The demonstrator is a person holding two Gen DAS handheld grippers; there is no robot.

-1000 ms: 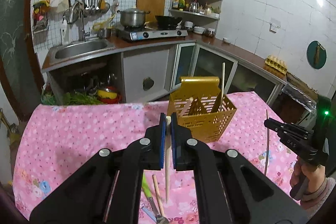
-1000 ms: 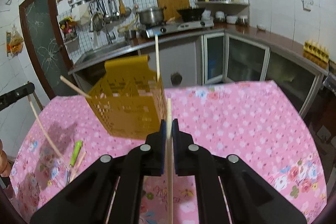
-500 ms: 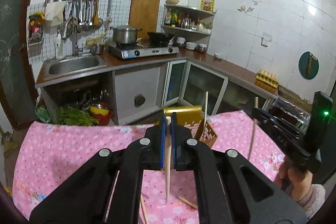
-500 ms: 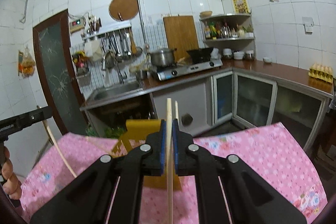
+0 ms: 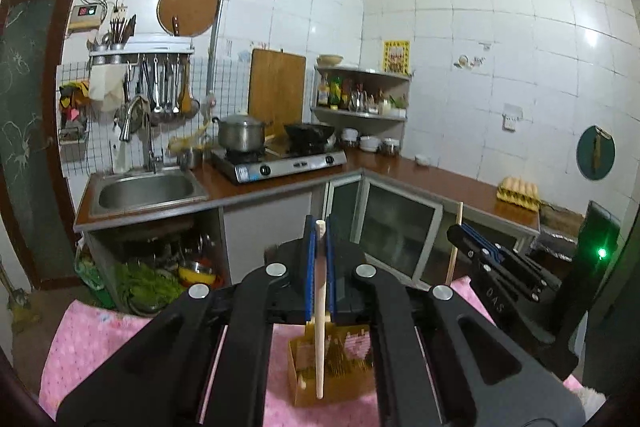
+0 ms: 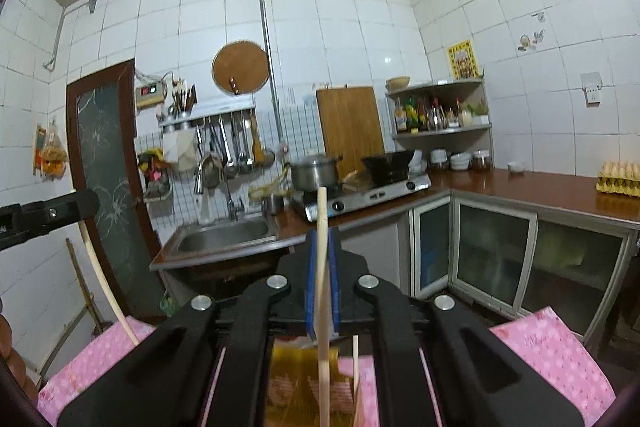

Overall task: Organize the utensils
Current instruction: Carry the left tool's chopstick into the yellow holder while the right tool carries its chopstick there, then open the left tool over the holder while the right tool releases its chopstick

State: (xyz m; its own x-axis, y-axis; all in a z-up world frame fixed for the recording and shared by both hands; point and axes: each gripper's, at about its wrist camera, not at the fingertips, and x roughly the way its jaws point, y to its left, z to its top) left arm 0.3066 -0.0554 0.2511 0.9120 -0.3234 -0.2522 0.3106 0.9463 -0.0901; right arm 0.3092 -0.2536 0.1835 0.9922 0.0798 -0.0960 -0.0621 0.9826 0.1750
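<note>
My left gripper is shut on a pale wooden chopstick that hangs almost upright, its lower end over the yellow slotted utensil basket on the pink tablecloth. To its right, my right gripper pinches a second chopstick. In the right wrist view the right gripper is shut on that upright chopstick above the basket, which holds another stick. The left gripper and its chopstick show at the left edge.
Beyond the table runs an L-shaped brown counter with a steel sink, a gas stove with a pot, and glass-door cabinets below. An egg tray sits at the right. A hand shows at the left edge.
Both grippers have risen with their chopsticks and tilted up toward level. The yellow basket has slid from mid-frame to the bottom of both views, now under the fingers.
</note>
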